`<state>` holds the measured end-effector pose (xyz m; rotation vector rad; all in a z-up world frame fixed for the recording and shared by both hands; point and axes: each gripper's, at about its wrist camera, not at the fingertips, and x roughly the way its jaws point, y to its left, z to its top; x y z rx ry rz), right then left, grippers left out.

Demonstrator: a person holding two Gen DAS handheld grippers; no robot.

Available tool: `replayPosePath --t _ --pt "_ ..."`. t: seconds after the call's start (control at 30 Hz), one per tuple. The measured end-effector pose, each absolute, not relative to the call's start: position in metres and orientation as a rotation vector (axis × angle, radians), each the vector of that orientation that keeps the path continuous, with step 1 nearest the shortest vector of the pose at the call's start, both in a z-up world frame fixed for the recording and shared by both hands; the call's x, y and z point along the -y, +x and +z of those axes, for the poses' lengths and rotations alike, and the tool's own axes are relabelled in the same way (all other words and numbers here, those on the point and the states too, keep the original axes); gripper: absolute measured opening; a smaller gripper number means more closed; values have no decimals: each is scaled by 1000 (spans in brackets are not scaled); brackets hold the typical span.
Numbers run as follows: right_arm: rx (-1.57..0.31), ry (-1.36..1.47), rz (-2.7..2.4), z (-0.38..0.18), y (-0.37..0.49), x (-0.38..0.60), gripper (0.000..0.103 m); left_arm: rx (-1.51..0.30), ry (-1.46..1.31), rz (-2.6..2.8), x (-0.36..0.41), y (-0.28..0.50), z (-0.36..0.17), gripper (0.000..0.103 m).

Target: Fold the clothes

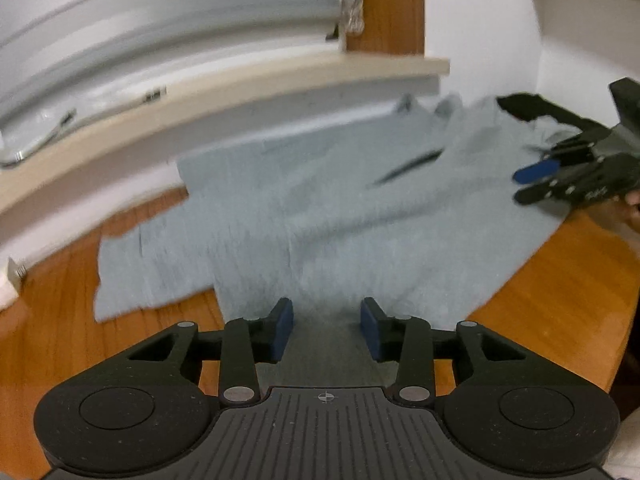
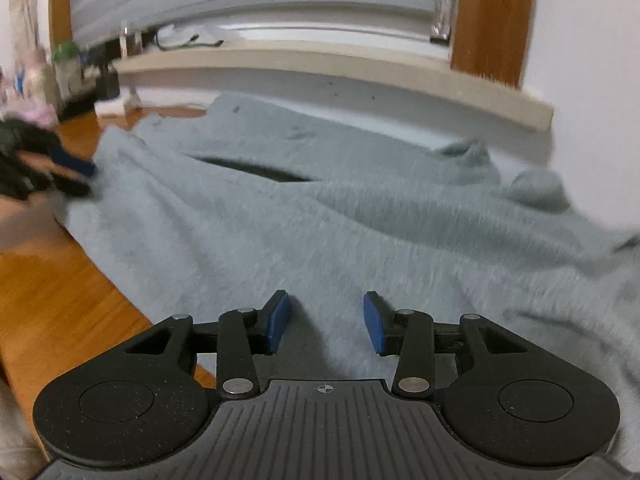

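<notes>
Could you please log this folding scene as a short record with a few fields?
garment: light grey-blue garment, spread out and rumpled, not neatly folded
surface: wooden table, against a white wall below a pale ledge
left gripper: open, nothing clamped, over the garment's near edge
right gripper: open, nothing clamped, over the garment
garment detail: dark slit-like opening near its middle
image quality: blurred, fine detail unclear
</notes>
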<state>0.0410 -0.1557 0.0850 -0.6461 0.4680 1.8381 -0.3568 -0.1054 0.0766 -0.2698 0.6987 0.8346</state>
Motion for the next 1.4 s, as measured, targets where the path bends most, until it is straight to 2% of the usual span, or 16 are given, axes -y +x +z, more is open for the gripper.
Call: replayPosePath --t 0.5,0.7,0.77,0.9,1.0,1.2,1.4 --pt "-463 -645 1899 85 52 207 43 -722 -250 796 148 -382 73 40" --pt "-418 -628 1911 83 49 215 43 -751 -246 801 142 -371 85 41" --pt "-416 -628 1909 85 51 213 43 -743 -217 810 137 -361 92 48" --pt "-382 -566 1852 92 63 208 43 -706 -184 781 121 -331 106 51" --pt "-404 -551 1823 91 73 200 43 -707 -167 728 106 -300 105 60" --pt "-447 -562 1816 80 80 191 44 -791 -126 743 84 -266 79 60" --pt "-433 -560 1813 78 78 193 46 -738 -244 764 72 -294 71 64"
